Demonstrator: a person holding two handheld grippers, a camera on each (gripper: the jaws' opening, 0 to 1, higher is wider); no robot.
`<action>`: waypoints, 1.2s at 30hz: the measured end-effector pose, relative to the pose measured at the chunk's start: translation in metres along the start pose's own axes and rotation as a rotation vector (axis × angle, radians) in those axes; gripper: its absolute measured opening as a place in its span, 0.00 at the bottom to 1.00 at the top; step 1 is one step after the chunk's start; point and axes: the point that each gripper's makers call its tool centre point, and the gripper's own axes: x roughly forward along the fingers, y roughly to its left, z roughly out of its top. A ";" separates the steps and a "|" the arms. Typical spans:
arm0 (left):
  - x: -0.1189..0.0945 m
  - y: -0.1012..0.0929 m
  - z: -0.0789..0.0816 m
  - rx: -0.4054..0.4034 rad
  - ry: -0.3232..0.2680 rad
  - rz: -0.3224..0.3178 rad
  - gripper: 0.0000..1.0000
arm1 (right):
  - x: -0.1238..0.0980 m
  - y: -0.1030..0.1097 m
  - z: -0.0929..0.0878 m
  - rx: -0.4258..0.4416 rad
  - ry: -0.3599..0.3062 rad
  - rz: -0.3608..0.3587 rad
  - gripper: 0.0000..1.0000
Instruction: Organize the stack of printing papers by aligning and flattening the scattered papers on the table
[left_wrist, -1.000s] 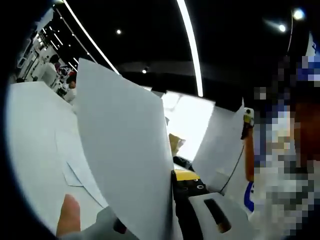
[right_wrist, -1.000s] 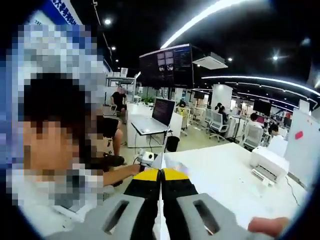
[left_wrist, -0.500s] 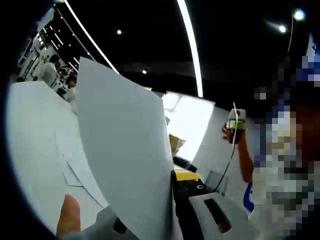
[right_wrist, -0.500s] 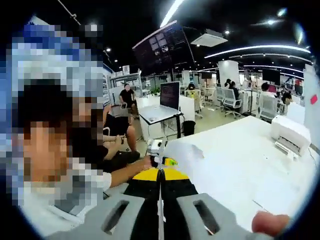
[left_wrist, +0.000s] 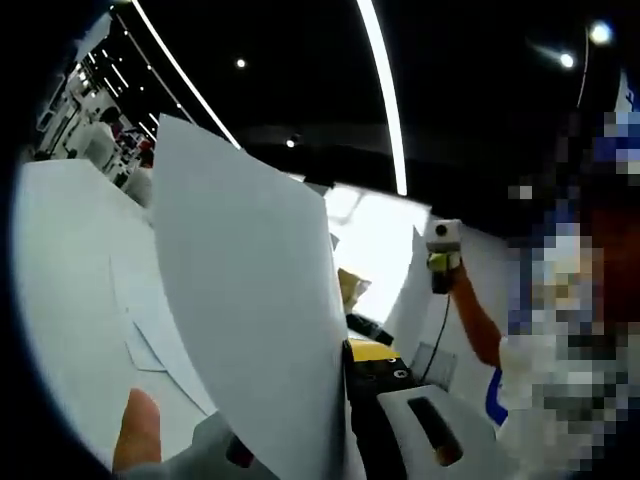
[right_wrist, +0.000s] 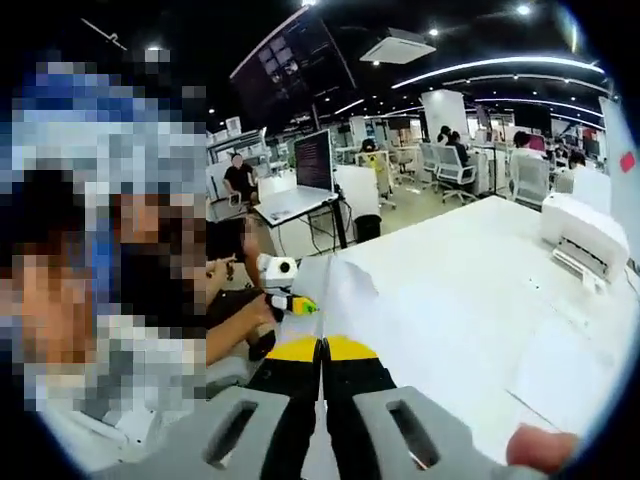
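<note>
The left gripper (left_wrist: 345, 375), with yellow-tipped black jaws closed together, clamps a large white sheet of paper (left_wrist: 245, 300) that stands upright. More flat white papers (left_wrist: 140, 330) lie on the white table (left_wrist: 60, 260) behind. The right gripper (left_wrist: 442, 262) grips the sheet's far edge, held by a bare forearm (left_wrist: 475, 325).

sheet (left_wrist: 250, 310) upright in left claw (left_wrist: 345, 400) | loose papers (left_wrist: 140, 330) on table (left_wrist: 60, 260) behind | printer (right_wrist: 585, 230) far right

Dark ceiling with strip lights (left_wrist: 385, 95), open office desks (right_wrist: 290, 203), white printer (right_wrist: 583, 235).
</note>
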 end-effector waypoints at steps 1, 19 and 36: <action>0.000 0.000 0.000 0.000 0.000 0.001 0.06 | 0.000 -0.004 0.000 -0.005 0.006 -0.010 0.00; 0.002 0.001 -0.002 -0.013 0.004 0.008 0.06 | 0.037 -0.013 0.000 -0.217 0.068 -0.048 0.00; 0.003 -0.001 -0.004 -0.024 0.009 0.005 0.06 | 0.080 -0.024 -0.001 -0.233 0.169 -0.034 0.00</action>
